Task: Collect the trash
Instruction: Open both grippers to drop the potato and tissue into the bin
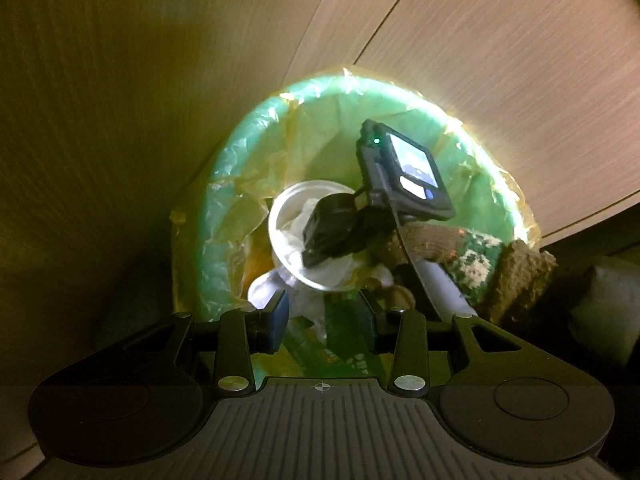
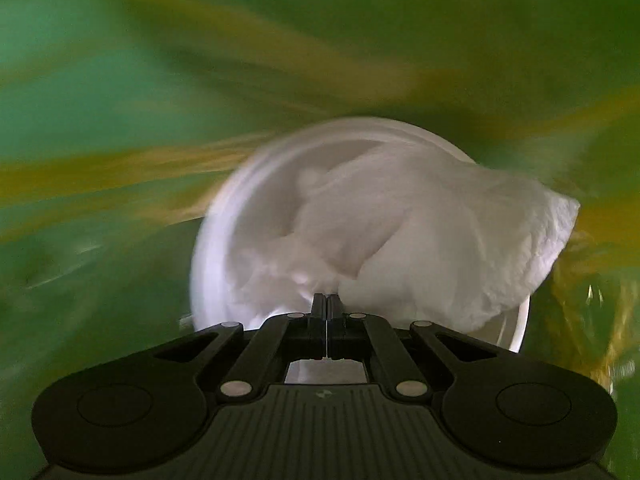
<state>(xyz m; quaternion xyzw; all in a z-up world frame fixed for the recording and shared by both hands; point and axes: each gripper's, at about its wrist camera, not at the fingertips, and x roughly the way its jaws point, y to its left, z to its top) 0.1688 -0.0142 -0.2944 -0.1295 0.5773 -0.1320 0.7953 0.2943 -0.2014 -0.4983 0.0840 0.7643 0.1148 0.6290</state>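
Left wrist view: the left gripper (image 1: 323,322) hangs over a green bin (image 1: 224,184) lined with a yellowish plastic bag (image 1: 248,196). Its fingers stand well apart with nothing between them. The bin stands on a wood-grain floor (image 1: 500,60). Inside the bin, the right gripper (image 1: 316,240) reaches down from the right, its camera unit with a lit screen (image 1: 414,168) above the rim level. Its tip sits at the mouth of a white cup (image 1: 280,232), which lies tilted among the trash with white tissue (image 1: 296,224) in and around it. More crumpled white paper (image 1: 266,288) and a green printed wrapper (image 1: 344,344) lie lower in the bin, just ahead of the left fingers. The person's sleeve, brown with a green-and-white patterned band (image 1: 476,260), enters at the right.

Right wrist view: the picture is heavily blurred. The right gripper (image 2: 327,312) has its fingers pressed together, pinching the edge of the tissue (image 2: 420,248). The tissue bulges out of the cup (image 2: 224,240), whose round mouth faces the camera. Green bin wall (image 2: 100,100) and streaks of yellow bag (image 2: 120,168) fill the background on all sides, so cup and tissue are inside the bin.
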